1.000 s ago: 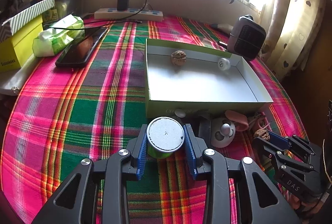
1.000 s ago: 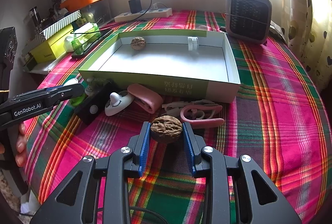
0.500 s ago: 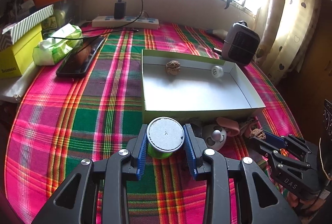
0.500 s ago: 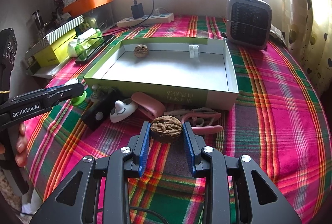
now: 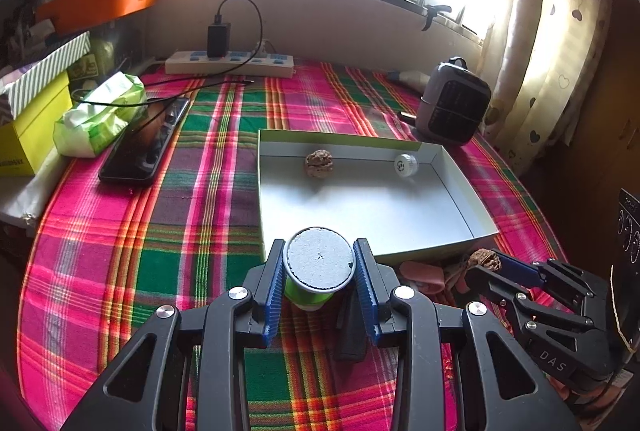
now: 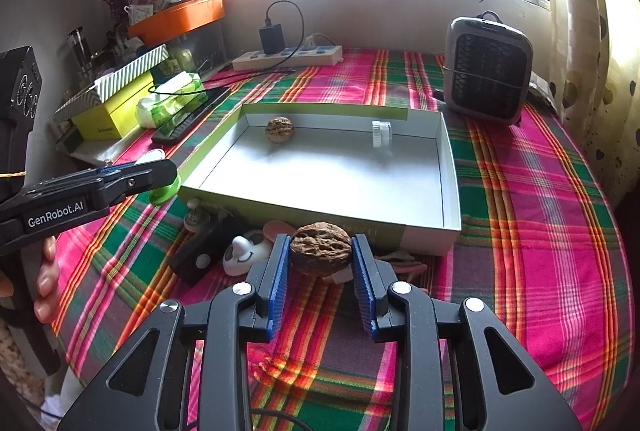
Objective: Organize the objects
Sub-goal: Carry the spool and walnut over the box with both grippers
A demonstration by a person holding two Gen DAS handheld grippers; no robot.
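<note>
My left gripper (image 5: 319, 273) is shut on a green cup with a grey lid (image 5: 319, 263), held above the cloth at the near edge of the open box (image 5: 476, 209). My right gripper (image 6: 320, 263) is shut on a walnut (image 6: 320, 249), lifted in front of the box's near wall (image 6: 320, 211). Inside the box lie a second walnut (image 5: 319, 162) at the back and a small white cap (image 5: 405, 164) at the back right. The right gripper with its walnut (image 5: 486, 259) also shows at the right of the left wrist view.
Loose things lie in front of the box: a pink case (image 6: 280, 229), a white smiling figure (image 6: 244, 255), a black block (image 6: 200, 255), pink scissors (image 6: 400, 267). A heater (image 6: 488, 71) stands back right. A phone (image 5: 146, 147), tissue pack (image 5: 100, 115) and power strip (image 5: 230, 63) lie back left.
Both grippers have risen with their loads and moved toward the box. The cup now overlaps the box's near edge in the left wrist view.
</note>
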